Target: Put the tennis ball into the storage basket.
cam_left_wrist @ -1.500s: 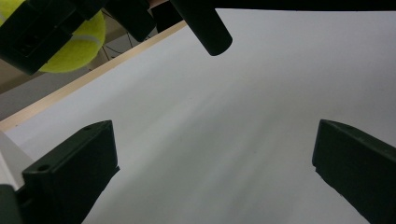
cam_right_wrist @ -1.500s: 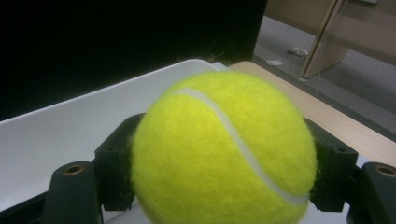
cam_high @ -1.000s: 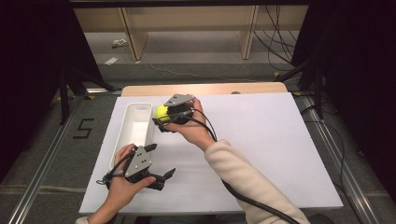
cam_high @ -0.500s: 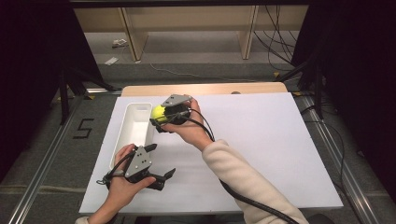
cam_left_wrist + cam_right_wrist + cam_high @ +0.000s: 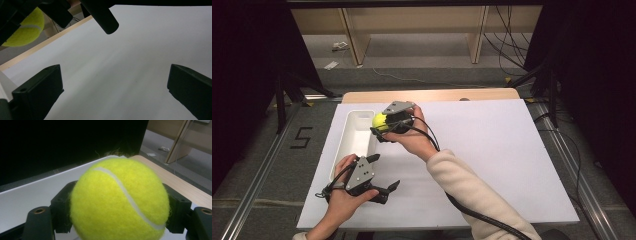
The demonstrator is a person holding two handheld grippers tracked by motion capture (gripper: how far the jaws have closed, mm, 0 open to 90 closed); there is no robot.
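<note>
Broadly, the white table point(image 5: 512, 165) carries a long white tray point(image 5: 357, 142) along its left edge, and over the tray's far right rim the right gripper point(image 5: 382, 127) clamps a yellow tennis ball point(image 5: 379, 120). Near the front left corner, the left gripper point(image 5: 384, 192) rests with jaws spread wide and empty. If the ball is let go this close to the rim, it may well clip it and roll off across the table.
</note>
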